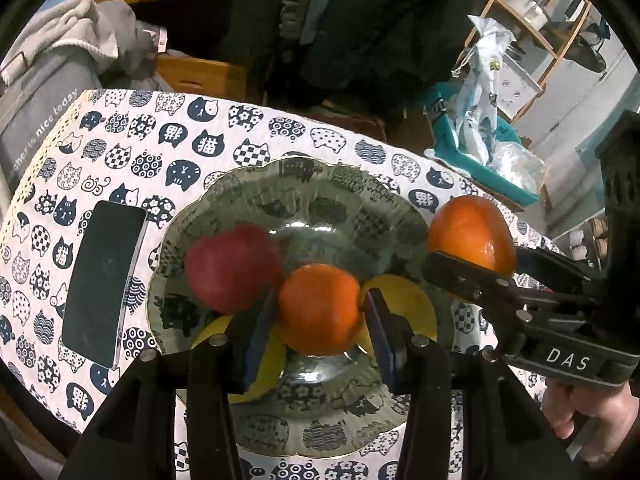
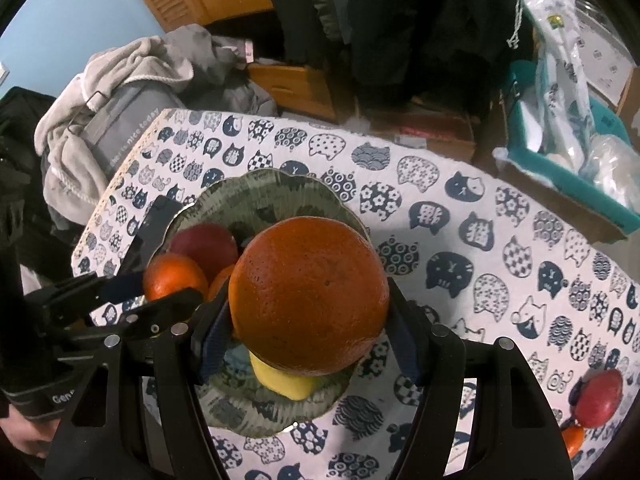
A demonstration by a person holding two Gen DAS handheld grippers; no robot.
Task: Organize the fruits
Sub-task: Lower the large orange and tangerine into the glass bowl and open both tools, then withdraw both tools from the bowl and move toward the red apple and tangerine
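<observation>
1. Desk (image 2: 460, 216): covered by a white cloth printed with navy cat-head motifs; it carries every item listed below.
2. Scalloped clear glass plate (image 1: 320, 178): rests flat on the desk cloth, with the cat print showing through its rim. A dark rectangular phone-like slab (image 1: 105, 288) lies flat on the cloth just beside the plate's left edge.
3. Right gripper (image 2: 308, 304): black frame with blue-padded fingers (image 2: 214, 336), pinching a large orange (image 2: 308, 296) by its two sides. The large orange is held above the near part of the plate, apart from the fruit there.
4. Left gripper (image 1: 318, 320): black frame, blue pads, pinching a smaller orange (image 1: 320, 308) between them. This smaller orange sits low over the plate, directly in front of a red apple (image 1: 232, 268); whether it touches the glass cannot be told.
5. Red apple: lies in the plate, left of centre, blurred in the left wrist view.
6. Yellow fruit (image 1: 404, 304): lies in the plate beneath and behind the left gripper's fingers; its kind cannot be told.
7. Loose fruit: a second red fruit (image 2: 602, 398) lies on the cloth near the desk's right edge, well apart from the plate, with a small orange piece (image 2: 572, 440) just beside it.
</observation>
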